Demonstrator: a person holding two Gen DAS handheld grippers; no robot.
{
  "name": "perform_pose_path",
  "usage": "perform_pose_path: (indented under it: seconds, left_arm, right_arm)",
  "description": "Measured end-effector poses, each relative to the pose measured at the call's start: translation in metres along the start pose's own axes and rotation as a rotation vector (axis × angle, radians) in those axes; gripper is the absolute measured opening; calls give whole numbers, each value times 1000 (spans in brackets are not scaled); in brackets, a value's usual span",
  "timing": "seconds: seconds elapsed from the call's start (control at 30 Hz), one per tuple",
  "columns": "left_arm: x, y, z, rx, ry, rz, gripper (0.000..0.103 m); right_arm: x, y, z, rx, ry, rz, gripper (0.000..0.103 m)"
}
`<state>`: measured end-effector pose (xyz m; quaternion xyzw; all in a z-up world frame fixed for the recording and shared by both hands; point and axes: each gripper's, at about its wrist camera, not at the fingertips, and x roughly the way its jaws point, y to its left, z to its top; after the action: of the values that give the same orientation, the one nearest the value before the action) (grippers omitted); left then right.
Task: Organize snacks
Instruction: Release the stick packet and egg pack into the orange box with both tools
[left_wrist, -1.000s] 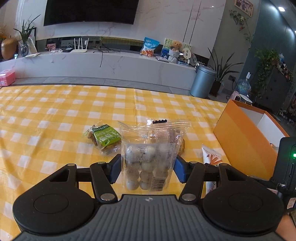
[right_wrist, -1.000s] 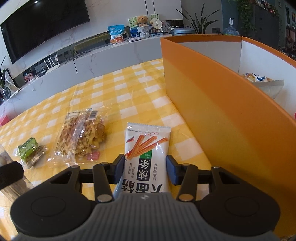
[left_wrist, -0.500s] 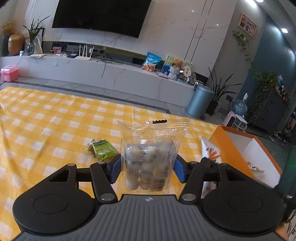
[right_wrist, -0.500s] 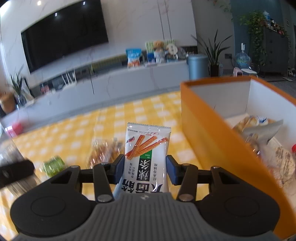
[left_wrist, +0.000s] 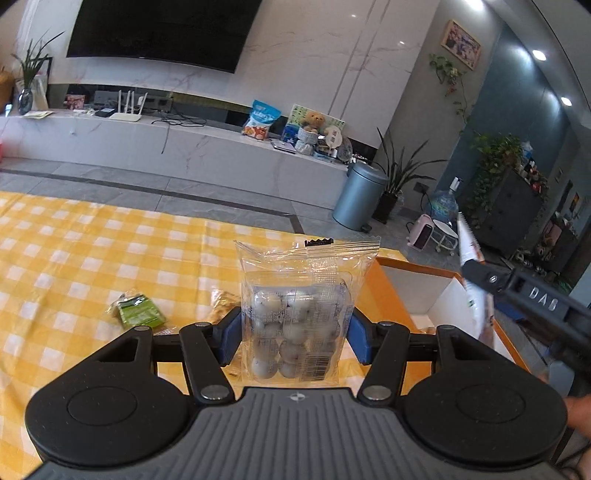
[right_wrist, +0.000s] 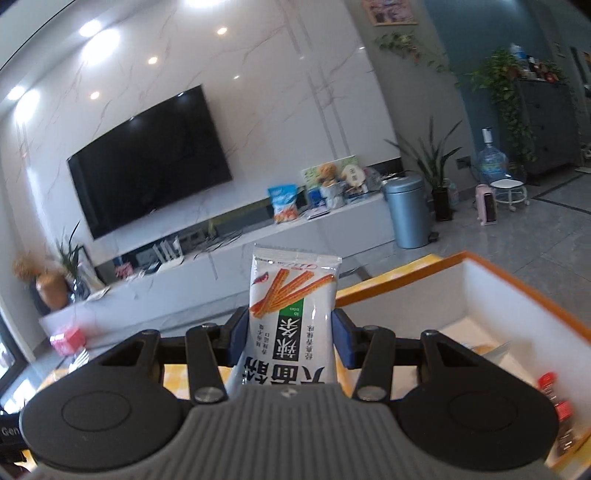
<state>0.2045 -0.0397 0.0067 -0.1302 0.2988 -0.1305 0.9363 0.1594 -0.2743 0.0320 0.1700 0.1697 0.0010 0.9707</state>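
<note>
My left gripper (left_wrist: 293, 332) is shut on a clear bag of white round candies (left_wrist: 299, 314), held upright above the yellow checked tablecloth (left_wrist: 74, 258). My right gripper (right_wrist: 290, 332) is shut on a white packet printed with orange sticks (right_wrist: 291, 314), lifted over the near edge of the orange box (right_wrist: 517, 284). In the left wrist view the right gripper's black arm (left_wrist: 532, 302) with that white packet (left_wrist: 476, 295) hangs above the orange box (left_wrist: 417, 295). A green snack pack (left_wrist: 138, 312) lies on the cloth at the left.
The orange box has white inner walls and holds a silvery bag (right_wrist: 495, 350) and red-capped items (right_wrist: 554, 398). Another snack bag (left_wrist: 221, 302) lies behind my left fingers. Beyond the table stand a TV bench, a grey bin (left_wrist: 360, 195) and plants.
Both grippers have risen with their packets. The right one climbed much more and tilted up, so the table dropped from its view and the box interior shows below.
</note>
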Motion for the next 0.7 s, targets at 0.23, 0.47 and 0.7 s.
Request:
perform_pose_path:
  seconds: [0.23, 0.47, 0.7]
  left_arm:
    - [5, -21, -7, 48, 8, -42, 67]
    - [19, -33, -8, 51, 32, -23, 66]
    - [30, -44, -5, 50, 35, -29, 67]
  right_arm:
    - [27, -62, 34, 158, 62, -72, 47]
    - [99, -97, 29, 205, 273, -125, 47]
    - [128, -117, 10, 289, 404, -88, 47]
